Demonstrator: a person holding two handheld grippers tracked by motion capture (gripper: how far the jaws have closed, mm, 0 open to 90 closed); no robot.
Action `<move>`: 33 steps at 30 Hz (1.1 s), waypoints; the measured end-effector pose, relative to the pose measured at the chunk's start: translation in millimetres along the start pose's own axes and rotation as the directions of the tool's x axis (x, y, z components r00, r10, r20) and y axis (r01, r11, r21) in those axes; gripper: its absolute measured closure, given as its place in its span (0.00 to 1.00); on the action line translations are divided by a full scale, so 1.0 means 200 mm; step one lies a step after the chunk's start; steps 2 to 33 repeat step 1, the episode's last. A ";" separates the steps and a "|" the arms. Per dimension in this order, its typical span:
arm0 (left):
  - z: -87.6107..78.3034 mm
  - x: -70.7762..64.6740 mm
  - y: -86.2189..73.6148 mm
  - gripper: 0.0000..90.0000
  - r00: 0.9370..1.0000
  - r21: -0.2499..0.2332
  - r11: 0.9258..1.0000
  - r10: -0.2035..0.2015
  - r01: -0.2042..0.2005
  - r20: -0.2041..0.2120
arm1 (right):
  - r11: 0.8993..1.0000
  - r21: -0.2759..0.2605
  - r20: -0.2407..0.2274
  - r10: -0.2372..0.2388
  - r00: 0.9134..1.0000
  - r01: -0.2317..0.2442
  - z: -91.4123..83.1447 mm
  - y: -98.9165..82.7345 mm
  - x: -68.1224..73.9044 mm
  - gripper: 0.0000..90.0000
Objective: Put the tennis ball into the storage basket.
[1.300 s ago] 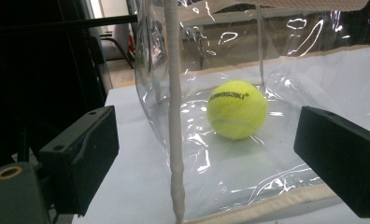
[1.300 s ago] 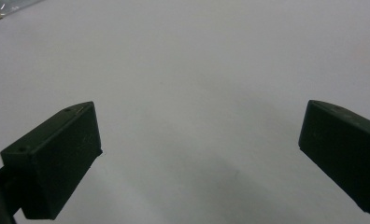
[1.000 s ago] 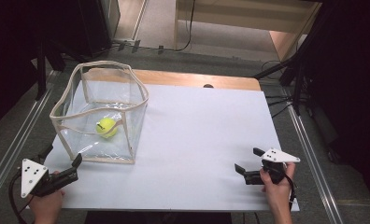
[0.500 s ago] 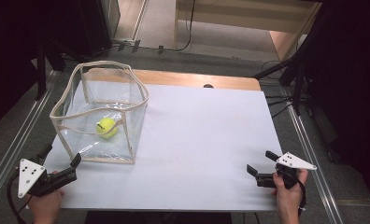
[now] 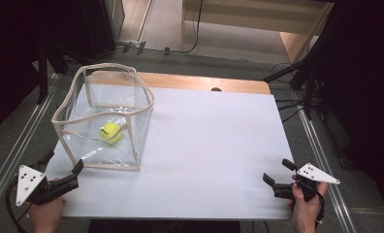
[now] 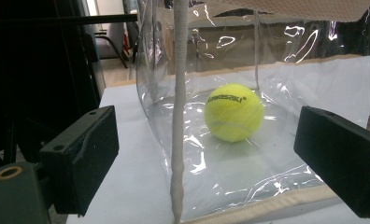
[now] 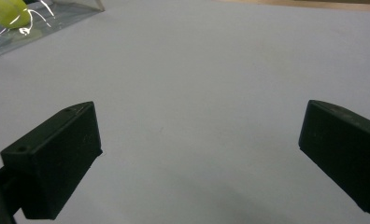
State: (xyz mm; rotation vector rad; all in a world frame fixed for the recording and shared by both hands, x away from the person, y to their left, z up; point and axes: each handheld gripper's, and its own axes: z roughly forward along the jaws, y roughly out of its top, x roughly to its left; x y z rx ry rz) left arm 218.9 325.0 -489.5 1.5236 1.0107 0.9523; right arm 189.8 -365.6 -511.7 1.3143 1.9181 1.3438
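High view, ball: we are seeing a yellow ball (image 5: 110, 132) lying on the floor of a clear bag (image 5: 140, 127), towards its near side; being round, it is showing no long axis.
High view, bag: it is standing open-topped on the far left part of the table (image 5: 214, 145), its cream rim sagging inward at the far side, its longer side running away from us.
High view, left gripper (image 5: 63, 166): we are holding it at the near left corner, just short of the bag, jaws apart and pointing up-right at the bag's near corner.
High view, right gripper (image 5: 276, 172): we are holding it at the near right edge, well apart from the bag, jaws apart and pointing left over bare white.
High view, room: a wooden strip is edging the table's far side; grey floor, cables and dark stands are surrounding it.
Left gripper view: both jaws are standing wide, empty; the bag's corner seam (image 6: 178, 140) is rising between them, and the ball (image 6: 233, 112) is lying behind the plastic, its printed word facing us, upright.
Right gripper view: jaws are spread, empty, over plain white table (image 7: 211, 79); the ball (image 7: 8, 11) and crinkled bag (image 7: 57, 14) are peeking in at top left.
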 end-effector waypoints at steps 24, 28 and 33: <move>0.00 0.00 0.00 0.08 1.000 0.002 1.000 0.000 0.000 0.002 | 1.000 -0.002 -0.002 0.002 1.000 -0.002 0.00 0.00 0.00 0.00; 0.00 0.00 0.00 0.08 1.000 0.002 1.000 0.000 0.000 0.002 | 1.000 -0.002 -0.002 0.002 1.000 -0.002 0.00 0.00 0.00 0.00; 0.00 0.00 0.00 0.08 1.000 0.002 1.000 0.000 0.000 0.002 | 1.000 -0.002 -0.002 0.002 1.000 -0.002 0.00 0.00 0.00 0.00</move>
